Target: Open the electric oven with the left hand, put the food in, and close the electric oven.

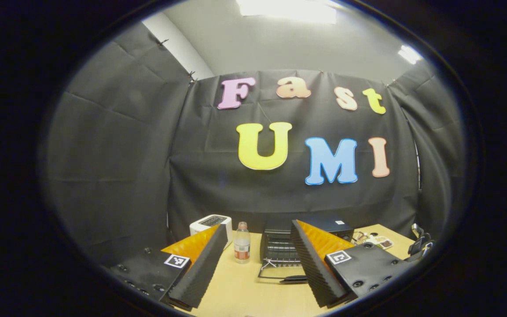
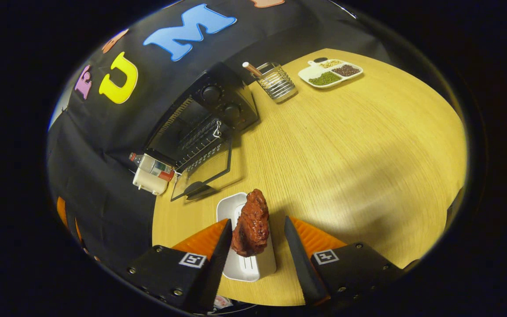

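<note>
Right gripper (image 2: pixel 253 251) is straddling the meat (image 2: pixel 250 223) w/ fingers apart, not yet pinching, above white tray (image 2: pixel 245 264). Oven (image 2: pixel 200 123) is sitting at 11 o'clock, door (image 2: pixel 203 169) already down; left gripper (image 1: pixel 258 259) is idling open. Best squeezing meat mid-body before lifting toward rack.

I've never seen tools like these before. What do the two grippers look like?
Both look alike. The left gripper and right gripper each have two wedge-shaped fingers, orange outside with black ribbed pads inside, on black bolted blocks bearing a small square black-and-white marker.
</note>
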